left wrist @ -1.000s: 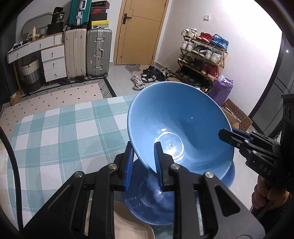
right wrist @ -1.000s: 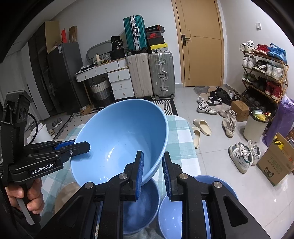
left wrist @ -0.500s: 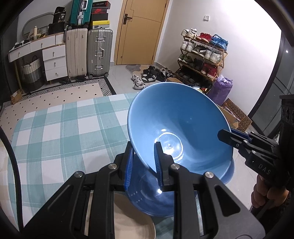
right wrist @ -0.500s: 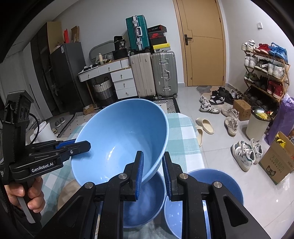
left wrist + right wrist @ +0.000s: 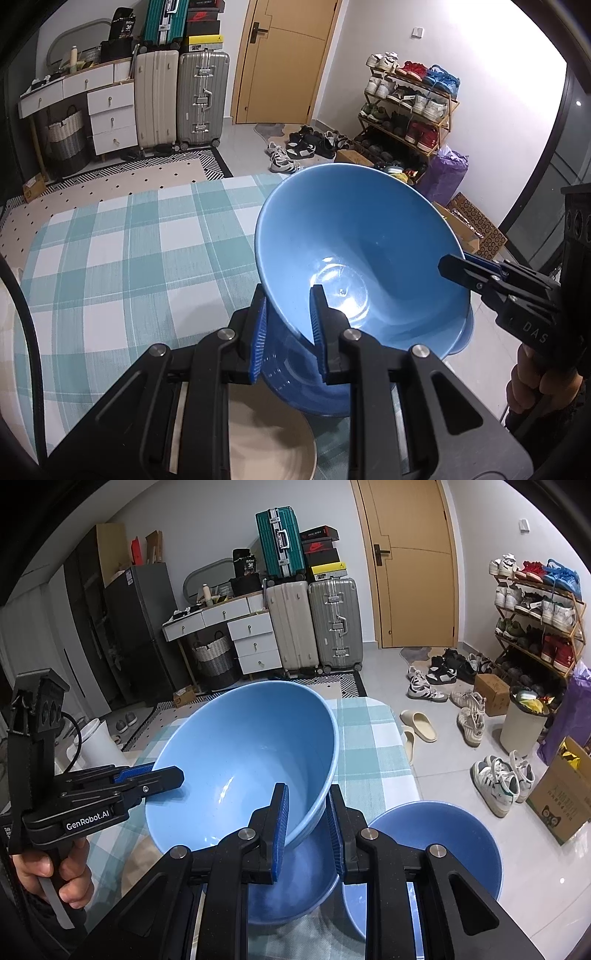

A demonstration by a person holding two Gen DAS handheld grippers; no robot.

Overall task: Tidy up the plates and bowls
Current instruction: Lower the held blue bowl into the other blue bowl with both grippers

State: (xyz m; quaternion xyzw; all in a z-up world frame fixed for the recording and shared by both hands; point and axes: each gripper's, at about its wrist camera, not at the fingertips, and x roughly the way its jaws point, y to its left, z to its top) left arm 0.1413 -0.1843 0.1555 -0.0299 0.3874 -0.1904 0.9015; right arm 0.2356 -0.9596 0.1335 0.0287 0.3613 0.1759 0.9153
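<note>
A large light-blue bowl (image 5: 362, 251) (image 5: 243, 760) hangs tilted over the table, held by its rim on two sides. My left gripper (image 5: 288, 306) is shut on the near rim in the left wrist view, and shows in the right wrist view as the left gripper (image 5: 173, 773) at the bowl's left edge. My right gripper (image 5: 306, 805) is shut on the opposite rim, with the right gripper (image 5: 454, 266) showing at the bowl's right edge. Directly beneath sits a darker blue bowl (image 5: 295, 380) (image 5: 295, 886); whether the two touch is hidden.
A third blue bowl (image 5: 436, 838) (image 5: 467, 328) stands to the right near the table's edge. A cream plate (image 5: 266, 439) lies close under my left gripper. The green checked tablecloth (image 5: 129, 258) stretches away to the left. Shoes and boxes lie on the floor beyond.
The held bowl has sunk a little toward the darker bowl beneath it, with both grippers keeping their grip. More of the third bowl shows in the right wrist view.
</note>
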